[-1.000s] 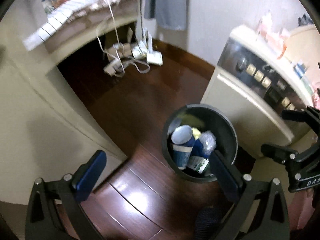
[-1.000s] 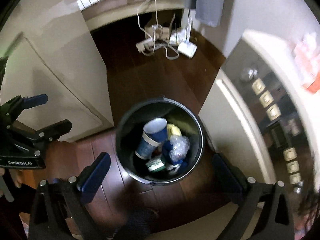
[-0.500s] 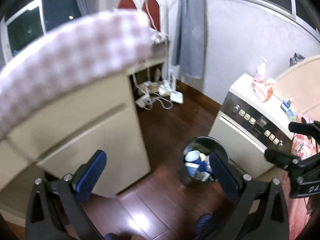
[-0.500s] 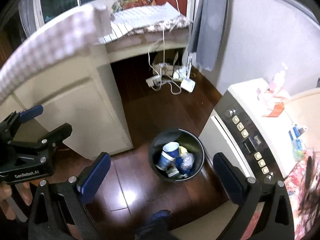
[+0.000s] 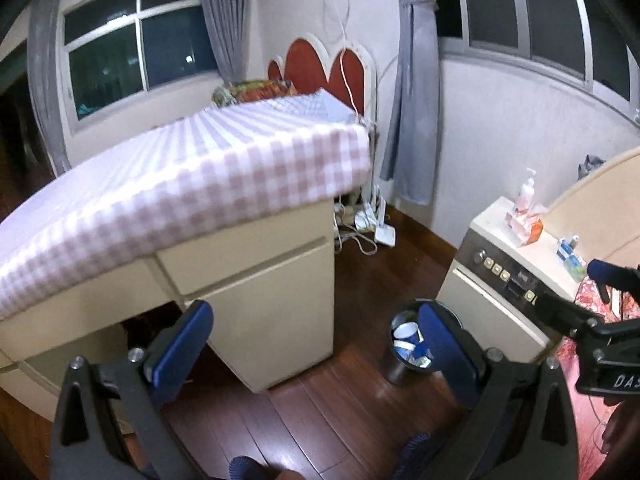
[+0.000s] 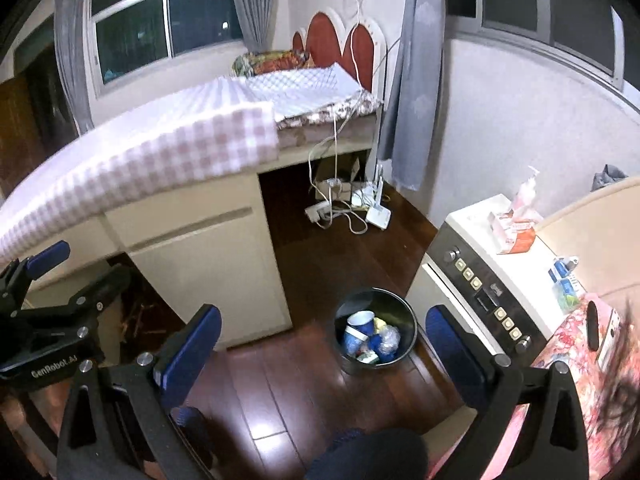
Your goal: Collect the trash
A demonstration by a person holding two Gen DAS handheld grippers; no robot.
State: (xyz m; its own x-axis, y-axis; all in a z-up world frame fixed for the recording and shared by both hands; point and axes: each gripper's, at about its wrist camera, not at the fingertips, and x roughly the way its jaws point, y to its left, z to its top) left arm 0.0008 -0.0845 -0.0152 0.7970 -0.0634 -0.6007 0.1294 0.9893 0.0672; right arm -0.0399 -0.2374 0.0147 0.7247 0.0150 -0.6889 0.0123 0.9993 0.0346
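While both hand-held grippers [image 5: 312, 340] [image 6: 322, 340] gape empty, the bin [image 6: 376, 330] has receded.

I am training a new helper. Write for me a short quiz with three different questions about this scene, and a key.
1. True or false: the round black trash bin on the dark wooden floor is empty.
2. Which stands nearest the bin? A) the grey curtain B) the cream appliance with square buttons C) the window
3. Fill in: the left claw and the right claw are both ____.

Key: 1 false, it holds blue paper cups; 2 B; 3 open.
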